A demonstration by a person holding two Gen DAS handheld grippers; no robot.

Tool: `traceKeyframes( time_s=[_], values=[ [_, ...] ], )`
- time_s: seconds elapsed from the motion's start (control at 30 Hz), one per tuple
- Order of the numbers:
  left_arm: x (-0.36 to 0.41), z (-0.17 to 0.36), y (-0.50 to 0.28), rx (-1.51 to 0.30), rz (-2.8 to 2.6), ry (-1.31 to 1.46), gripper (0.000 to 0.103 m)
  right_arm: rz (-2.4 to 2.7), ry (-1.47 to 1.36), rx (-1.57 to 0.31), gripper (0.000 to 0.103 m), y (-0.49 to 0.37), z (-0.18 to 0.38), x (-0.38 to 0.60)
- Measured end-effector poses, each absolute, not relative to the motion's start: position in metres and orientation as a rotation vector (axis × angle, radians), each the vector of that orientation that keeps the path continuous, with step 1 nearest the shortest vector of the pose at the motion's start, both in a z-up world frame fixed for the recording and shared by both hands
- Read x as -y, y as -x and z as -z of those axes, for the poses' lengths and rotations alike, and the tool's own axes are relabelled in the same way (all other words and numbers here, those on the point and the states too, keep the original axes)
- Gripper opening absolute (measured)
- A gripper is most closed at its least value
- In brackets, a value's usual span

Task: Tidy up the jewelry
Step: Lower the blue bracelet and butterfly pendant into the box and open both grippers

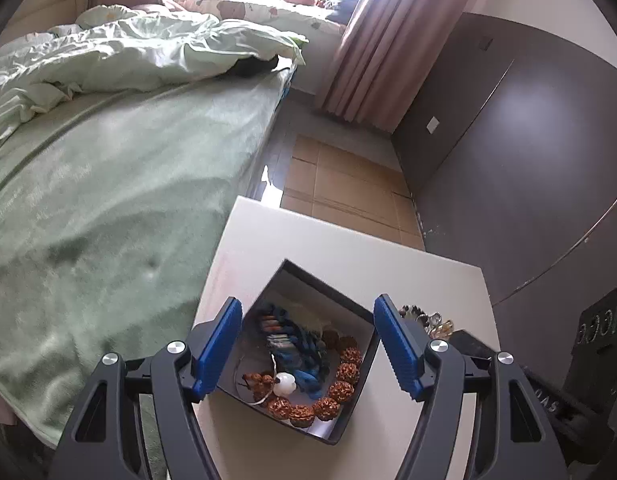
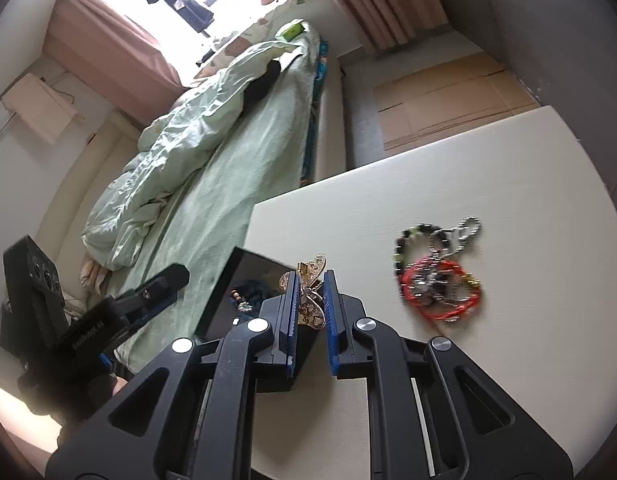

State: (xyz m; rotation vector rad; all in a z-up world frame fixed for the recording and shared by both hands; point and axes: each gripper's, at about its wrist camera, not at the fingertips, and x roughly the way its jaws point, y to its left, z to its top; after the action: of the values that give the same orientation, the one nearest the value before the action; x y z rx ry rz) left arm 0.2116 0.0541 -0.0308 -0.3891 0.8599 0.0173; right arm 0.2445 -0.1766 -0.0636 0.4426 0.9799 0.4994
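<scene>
A dark open box [image 1: 350,408] sits on a white table [image 1: 428,280]. It holds a brown bead bracelet [image 1: 340,390], blue jewelry [image 1: 304,344] and a white bead [image 1: 284,384]. My left gripper [image 1: 308,344] is open, its blue pads on either side of the box, empty. My right gripper [image 2: 311,304] is shut on a gold butterfly clip [image 2: 308,292], held at the right edge of the box [image 2: 224,300]. A pile of jewelry [image 2: 438,272] with a red cord bracelet, a dark bead bracelet and a silver chain lies on the table to the right.
A bed with green bedding [image 1: 108,200] runs along the table's left side. A dark cabinet [image 1: 528,160] stands to the right. Flat cardboard [image 1: 340,184] lies on the floor beyond the table. The left gripper's body [image 2: 88,320] shows at the left of the right wrist view.
</scene>
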Motion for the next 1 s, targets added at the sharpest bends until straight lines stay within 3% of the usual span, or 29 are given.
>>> traceKeyframes(
  time_s=[0.63,0.67,0.7,0.73,0.77,1.0],
  values=[
    [-0.106,0.032,-0.2,-0.871,-0.128,0.436,0.066,-0.647,-0.437,-0.99,0.014,-0.249,0.07,0.114],
    [-0.107,0.033,-0.201,-0.873,-0.13,0.438,0.066,-0.658,-0.444,-1.003,0.023,-0.251,0.072,0.111],
    [-0.107,0.033,-0.201,-0.875,-0.131,0.439,0.066,-0.653,-0.448,-1.028,0.055,-0.253,0.076,0.109],
    [-0.107,0.034,-0.201,-0.877,-0.131,0.438,0.066,-0.629,-0.458,-1.039,0.067,-0.255,0.079,0.11],
    [-0.106,0.034,-0.201,-0.879,-0.13,0.436,0.066,-0.609,-0.469,-1.026,0.074,-0.254,0.078,0.113],
    [-0.096,0.033,-0.203,-0.885,-0.097,0.428,0.066,-0.559,-0.461,-1.004,0.074,-0.249,0.07,0.136]
  ],
)
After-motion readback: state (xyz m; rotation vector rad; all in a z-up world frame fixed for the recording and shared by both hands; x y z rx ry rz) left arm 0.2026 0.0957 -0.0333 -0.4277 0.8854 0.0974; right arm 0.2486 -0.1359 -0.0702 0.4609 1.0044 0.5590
